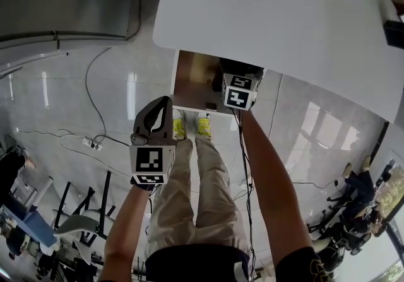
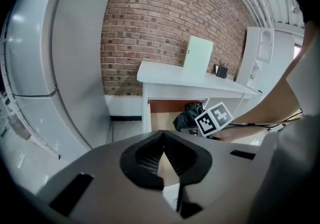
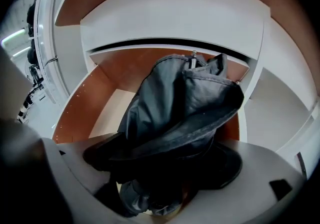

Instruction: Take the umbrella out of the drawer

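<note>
The drawer under the white table stands pulled out, its inside brown. A black folded umbrella lies bunched between the jaws of my right gripper, which is shut on it over the drawer's right part. From the head view, the right gripper sits at the drawer with the umbrella dark beyond its marker cube. My left gripper hangs lower left of the drawer, shut and holding nothing. In the left gripper view its pads meet, and the umbrella shows in the drawer.
The white tabletop overhangs the drawer. My legs and yellow shoes stand just before it. Cables and a power strip lie on the tiled floor at left. A green board and brick wall stand behind the table.
</note>
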The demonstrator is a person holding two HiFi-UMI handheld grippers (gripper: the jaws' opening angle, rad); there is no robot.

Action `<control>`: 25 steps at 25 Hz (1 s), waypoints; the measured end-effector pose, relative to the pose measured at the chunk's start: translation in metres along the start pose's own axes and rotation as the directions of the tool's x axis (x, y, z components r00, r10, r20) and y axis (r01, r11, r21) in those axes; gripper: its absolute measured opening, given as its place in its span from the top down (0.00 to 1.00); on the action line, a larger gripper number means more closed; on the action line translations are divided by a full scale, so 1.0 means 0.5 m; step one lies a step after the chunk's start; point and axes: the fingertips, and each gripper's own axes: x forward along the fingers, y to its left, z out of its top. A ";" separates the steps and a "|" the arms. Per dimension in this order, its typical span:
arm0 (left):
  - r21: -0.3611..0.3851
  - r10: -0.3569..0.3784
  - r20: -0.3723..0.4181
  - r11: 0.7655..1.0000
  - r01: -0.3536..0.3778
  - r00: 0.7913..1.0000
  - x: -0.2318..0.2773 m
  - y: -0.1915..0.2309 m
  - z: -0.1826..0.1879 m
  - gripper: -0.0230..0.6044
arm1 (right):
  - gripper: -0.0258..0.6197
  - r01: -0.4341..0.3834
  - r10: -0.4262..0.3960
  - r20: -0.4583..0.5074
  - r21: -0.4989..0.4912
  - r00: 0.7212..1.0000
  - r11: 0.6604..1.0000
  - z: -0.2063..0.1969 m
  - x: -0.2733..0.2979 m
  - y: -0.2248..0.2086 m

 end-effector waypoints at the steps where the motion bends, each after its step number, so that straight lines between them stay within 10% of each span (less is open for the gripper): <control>1: 0.001 0.000 -0.001 1.000 0.000 1.000 -0.001 0.000 -0.002 0.93 | 0.28 0.003 -0.003 -0.002 0.001 1.000 1.000 0.000 0.000 -0.001; 11: -0.015 0.002 0.004 1.000 -0.002 1.000 -0.023 -0.025 0.000 0.93 | 0.54 -0.013 0.017 -0.043 0.096 0.999 0.995 -0.007 -0.026 -0.032; 25: -0.008 0.001 0.027 1.000 0.000 1.000 -0.128 -0.051 0.077 0.93 | 0.58 -0.186 0.183 0.061 0.038 0.981 0.982 0.059 -0.239 0.066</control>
